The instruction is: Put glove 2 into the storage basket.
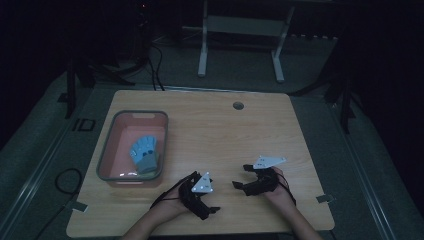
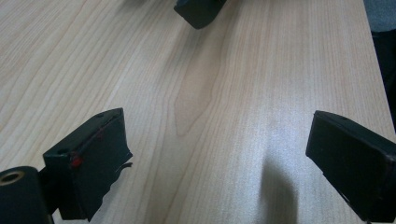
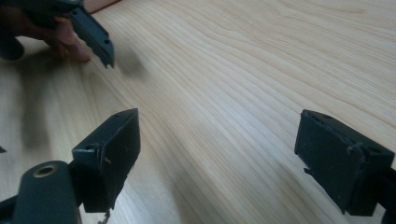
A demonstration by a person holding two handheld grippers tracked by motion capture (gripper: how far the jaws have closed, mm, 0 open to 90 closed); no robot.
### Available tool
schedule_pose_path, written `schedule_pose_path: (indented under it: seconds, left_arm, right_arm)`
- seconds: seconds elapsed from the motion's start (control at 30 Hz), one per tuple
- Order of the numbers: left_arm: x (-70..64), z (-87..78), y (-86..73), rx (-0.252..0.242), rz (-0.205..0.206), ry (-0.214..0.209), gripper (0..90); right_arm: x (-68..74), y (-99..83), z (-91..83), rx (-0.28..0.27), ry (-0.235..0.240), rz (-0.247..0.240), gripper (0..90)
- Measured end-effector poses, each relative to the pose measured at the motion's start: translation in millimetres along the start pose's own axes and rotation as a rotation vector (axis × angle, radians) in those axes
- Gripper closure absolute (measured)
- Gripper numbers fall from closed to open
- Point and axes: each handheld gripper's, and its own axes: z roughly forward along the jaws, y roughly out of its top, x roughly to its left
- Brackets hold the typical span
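**Mia:** Where is the blue glove?

**Sam:** It lies in the pink tub, near the tub's right wall. The tub sits on the left part of the desk.

**Mia:** And the claws?

**Sam:** Both rest low by the near edge of the desk, well apart from the glove. The left claw has its jaws wide apart with nothing between them. The right claw is the same, jaws wide and bare wood under them.

**Mia:** So how do we get the glove well?

**Sam:** I think the left claw is the closer one. It should go up over the tub wall first, then come down on the grey cuff, and only then close. If it goes in low, it could bump the tub and push it.
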Motion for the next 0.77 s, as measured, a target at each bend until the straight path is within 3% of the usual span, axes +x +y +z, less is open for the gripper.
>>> schedule_pose_path:
  seconds: [0.17,0.43,0.77]
  left_arm:
    - [-2.2,0.6,-1.8,-0.005,0.003,0.017,6.0]
    - [-6.1,-1.7,-4.1,-0.013,0.016,0.017,5.9]
    - [-5.6,-2.2,-5.5,-0.024,0.013,0.009,5.9]
  right_arm:
    - [-3.0,-4.1,-4.9,-0.024,-0.022,0.020,14.2]
    - [-3.4,-5.6,-6.7,-0.022,-0.063,-0.023,14.2]
    - [-5.4,-7.0,-5.0,-0.018,-0.073,-0.022,14.2]
